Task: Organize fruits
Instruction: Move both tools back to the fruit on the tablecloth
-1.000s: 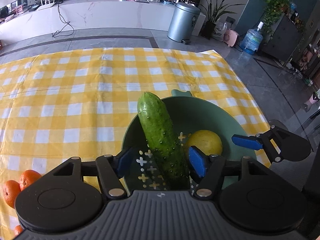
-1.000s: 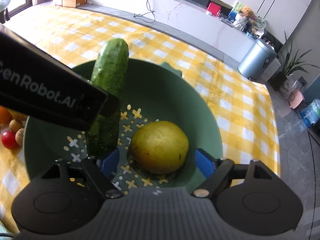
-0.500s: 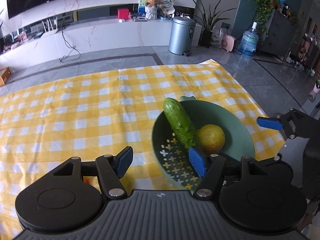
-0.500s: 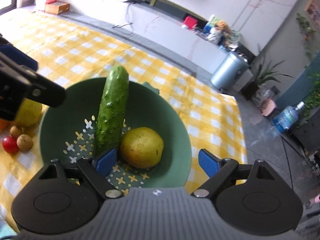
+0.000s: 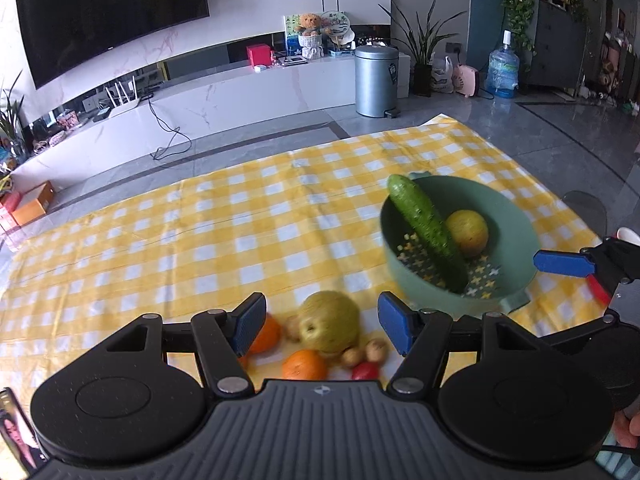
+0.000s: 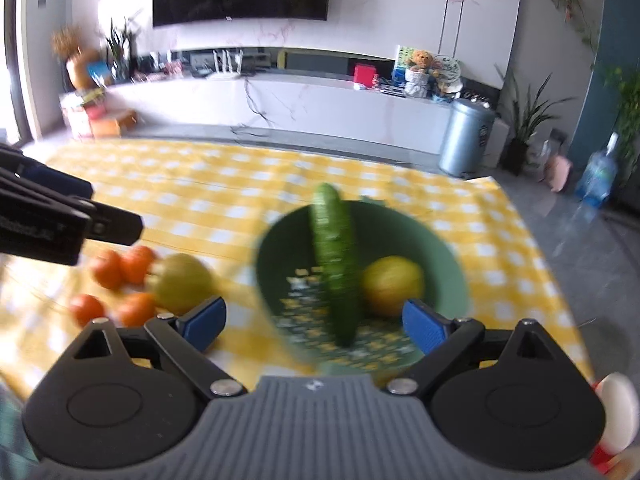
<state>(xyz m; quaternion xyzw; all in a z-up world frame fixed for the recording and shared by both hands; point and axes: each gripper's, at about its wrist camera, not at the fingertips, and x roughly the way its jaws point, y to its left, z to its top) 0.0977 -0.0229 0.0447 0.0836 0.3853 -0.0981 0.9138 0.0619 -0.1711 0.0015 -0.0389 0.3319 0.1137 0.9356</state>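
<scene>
Hovering empty, left gripper (image 5: 322,322) open above loose pear (image 5: 330,321) and oranges (image 5: 303,364); right gripper (image 6: 315,320) jaws opening, nothing between. Both now pulled back from green colander (image 5: 516,236): cucumber (image 5: 426,230), yellow fruit (image 5: 467,232) inside. Delivery done; pile next.

A dark television (image 5: 112,16) hangs above a white marble console (image 5: 240,92) on grey tiled floor (image 5: 560,128).

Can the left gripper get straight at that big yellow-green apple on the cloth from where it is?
Probably yes. The left gripper is open and empty, the apple sits right ahead between its fingers, and only small fruits crowd it.
</scene>
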